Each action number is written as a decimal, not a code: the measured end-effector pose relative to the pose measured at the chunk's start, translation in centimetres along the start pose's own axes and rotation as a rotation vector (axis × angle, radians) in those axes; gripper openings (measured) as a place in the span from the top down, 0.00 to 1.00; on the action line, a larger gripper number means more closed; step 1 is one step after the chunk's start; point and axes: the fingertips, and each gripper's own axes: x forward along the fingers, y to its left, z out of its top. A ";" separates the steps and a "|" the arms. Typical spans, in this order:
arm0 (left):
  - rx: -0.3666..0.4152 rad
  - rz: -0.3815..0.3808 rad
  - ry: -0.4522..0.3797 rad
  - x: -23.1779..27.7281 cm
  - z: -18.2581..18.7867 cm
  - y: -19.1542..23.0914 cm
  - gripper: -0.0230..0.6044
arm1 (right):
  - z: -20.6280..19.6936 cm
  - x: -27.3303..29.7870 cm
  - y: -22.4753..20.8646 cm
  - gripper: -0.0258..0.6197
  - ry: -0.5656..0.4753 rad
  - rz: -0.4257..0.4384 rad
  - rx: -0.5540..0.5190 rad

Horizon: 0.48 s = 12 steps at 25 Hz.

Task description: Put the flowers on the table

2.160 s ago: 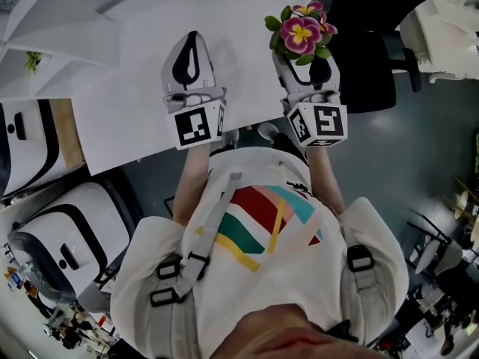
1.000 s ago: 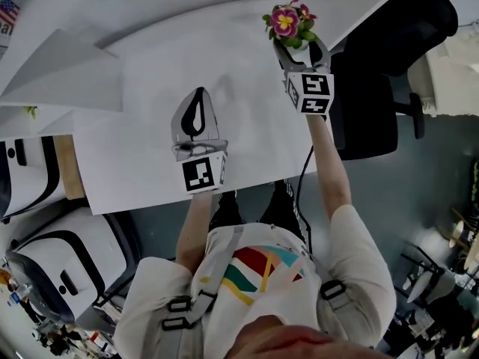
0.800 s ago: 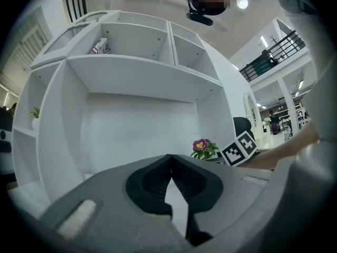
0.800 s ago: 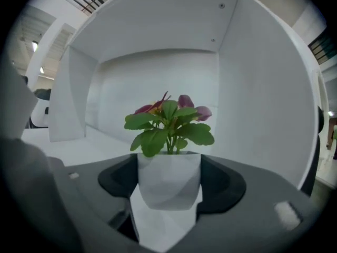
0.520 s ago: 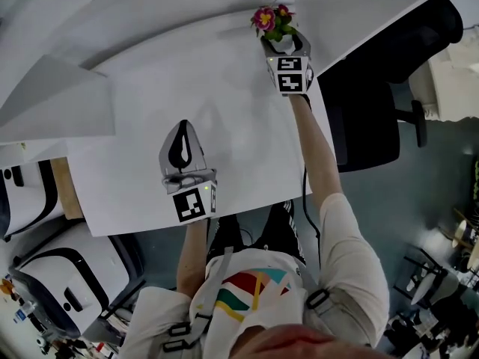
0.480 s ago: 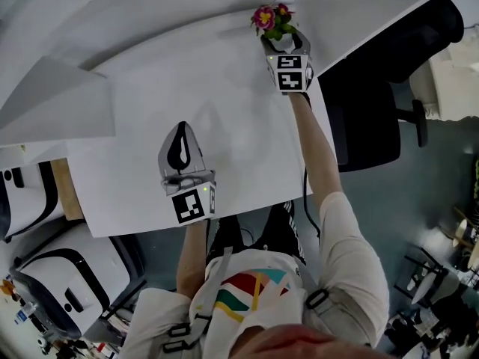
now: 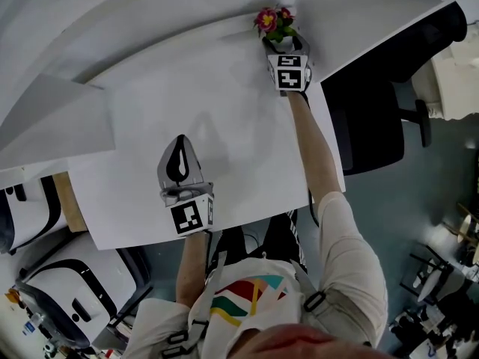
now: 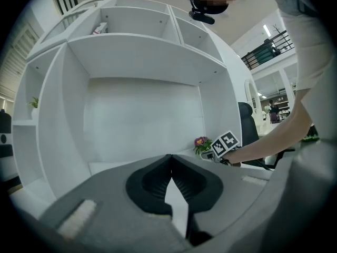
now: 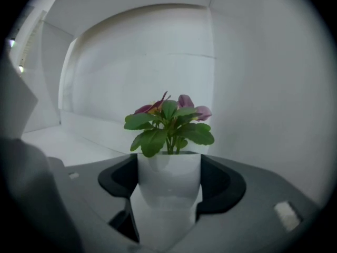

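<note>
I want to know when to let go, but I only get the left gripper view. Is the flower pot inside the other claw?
Observer: Yes. The right gripper view shows the right claw shut on the pot, with a pad against each side.
Operator: Where on the table is it?
Observer: In the head view, the flowers are at the far right corner of the table, close to its right edge.

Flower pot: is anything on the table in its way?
No, nothing visible. The right tool grips the flower pot, and the white table around it is bare.
</note>
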 end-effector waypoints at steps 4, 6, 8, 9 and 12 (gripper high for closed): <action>-0.013 -0.011 0.003 0.5 -0.2 -0.3 0.96 | 0.0 0.4 -0.5 0.46 -0.016 -0.005 -0.005; -0.018 -0.014 0.007 0.6 -0.3 -0.5 0.96 | -0.2 0.2 -0.7 0.46 -0.014 0.000 -0.006; -0.023 -0.020 0.011 0.7 -0.6 -0.7 0.96 | -0.6 -0.2 -0.9 0.46 -0.008 0.004 0.023; -0.024 -0.023 0.013 0.8 -0.7 -0.7 0.96 | -0.8 -0.4 -1.0 0.46 -0.004 0.004 0.044; -0.025 -0.026 0.016 1.0 -0.8 -0.7 0.96 | -1.2 -1.2 -0.9 0.46 0.003 0.003 0.072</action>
